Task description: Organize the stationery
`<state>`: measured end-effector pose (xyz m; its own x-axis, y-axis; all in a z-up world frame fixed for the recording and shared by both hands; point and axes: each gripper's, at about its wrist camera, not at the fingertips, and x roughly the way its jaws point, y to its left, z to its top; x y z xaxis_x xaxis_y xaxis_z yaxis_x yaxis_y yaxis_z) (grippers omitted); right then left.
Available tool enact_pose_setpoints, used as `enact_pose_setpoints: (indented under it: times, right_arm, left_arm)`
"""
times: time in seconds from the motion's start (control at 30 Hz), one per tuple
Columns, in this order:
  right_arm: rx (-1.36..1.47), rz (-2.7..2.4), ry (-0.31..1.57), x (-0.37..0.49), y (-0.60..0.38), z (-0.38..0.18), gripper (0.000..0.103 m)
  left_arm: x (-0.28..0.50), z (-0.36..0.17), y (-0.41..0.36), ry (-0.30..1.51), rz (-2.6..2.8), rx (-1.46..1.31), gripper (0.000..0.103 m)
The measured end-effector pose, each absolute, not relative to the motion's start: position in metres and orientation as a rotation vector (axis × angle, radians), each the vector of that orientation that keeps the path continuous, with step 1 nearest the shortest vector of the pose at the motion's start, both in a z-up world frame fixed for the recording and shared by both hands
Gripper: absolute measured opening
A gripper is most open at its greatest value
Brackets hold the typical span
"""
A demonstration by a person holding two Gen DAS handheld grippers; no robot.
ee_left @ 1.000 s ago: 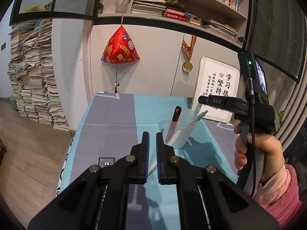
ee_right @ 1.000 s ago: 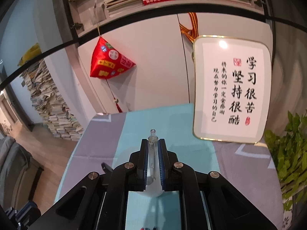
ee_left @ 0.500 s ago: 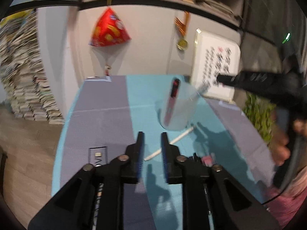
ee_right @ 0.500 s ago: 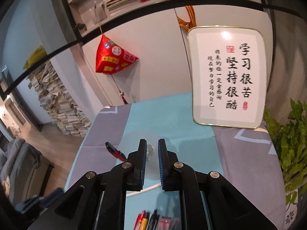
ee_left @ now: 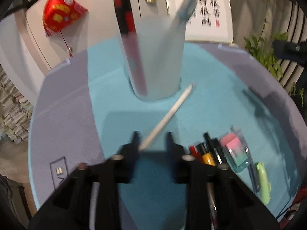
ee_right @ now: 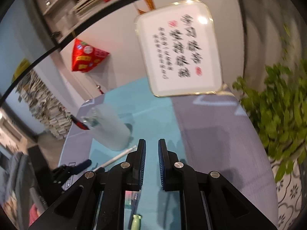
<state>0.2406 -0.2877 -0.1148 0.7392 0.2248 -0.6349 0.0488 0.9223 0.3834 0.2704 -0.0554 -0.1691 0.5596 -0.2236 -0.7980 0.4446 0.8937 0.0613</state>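
Observation:
A frosted white pen cup (ee_left: 155, 57) stands on the blue-and-grey table mat (ee_left: 211, 99), holding a red-and-black pen (ee_left: 128, 38) and a clear pen (ee_left: 184, 3). A white pen (ee_left: 167, 117) lies in front of it, its near end between the open jaws of my left gripper (ee_left: 151, 136), untouched. Several pens (ee_left: 207, 151), a pink-and-teal eraser (ee_left: 234, 149) and a green highlighter (ee_left: 262, 180) lie to the right. My right gripper (ee_right: 151, 143) is open and empty, to the right of the cup (ee_right: 109, 126); the white pen (ee_right: 117, 157) shows at its left.
A framed calligraphy board (ee_right: 180, 48) leans on the wall behind the table. A potted plant (ee_right: 278, 103) stands at the right. A red hanging ornament (ee_left: 61, 13) and stacks of papers (ee_right: 42, 105) are at the left. My left gripper's fingers (ee_right: 78, 166) show in the right wrist view.
My left gripper has dropped towards the table, opened wider and come around the white pen's near end. My right gripper, which released its clear pen into the cup, has moved off to the right.

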Motion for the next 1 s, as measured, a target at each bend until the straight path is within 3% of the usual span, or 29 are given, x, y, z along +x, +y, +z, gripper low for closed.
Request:
enact_pose_setpoints:
  times: [0.3,0.5,0.57,0.63,0.67,0.8,0.9,1.0]
  right_arm:
    - [0.45,0.09,0.749,0.241,-0.304,-0.127,0.012]
    - [0.481,0.107,0.78,0.243,-0.306,-0.142,0.012]
    - [0.49,0.126,0.8,0.247,-0.302,-0.148,0.012]
    - [0.47,0.149,0.829,0.251,-0.294,-0.153,0.012]
    - [0.438,0.165,0.856,0.252,-0.286,-0.155,0.012]
    - [0.368,0.213,0.921,0.247,-0.268,-0.165,0.012]
    - [0.354,0.225,0.947,0.242,-0.265,-0.171,0.012]
    - [0.356,0.211,0.965,0.239,-0.267,-0.177,0.012]
  left_arm:
    - [0.233,-0.167,-0.032,1.016,-0.395,0.224,0.006]
    - [0.202,-0.161,-0.012,1.03,-0.384,0.237,0.008]
    - [0.206,-0.155,-0.02,0.987,-0.371,0.24,0.018]
    - [0.215,-0.153,-0.032,0.951,-0.36,0.258,0.042]
    - [0.222,-0.153,-0.039,0.939,-0.36,0.27,0.042]
    - [0.253,-0.159,-0.06,0.941,-0.349,0.305,0.038]
    - [0.27,-0.168,-0.067,0.979,-0.347,0.322,0.016]
    - [0.275,-0.166,-0.067,0.974,-0.36,0.319,0.015]
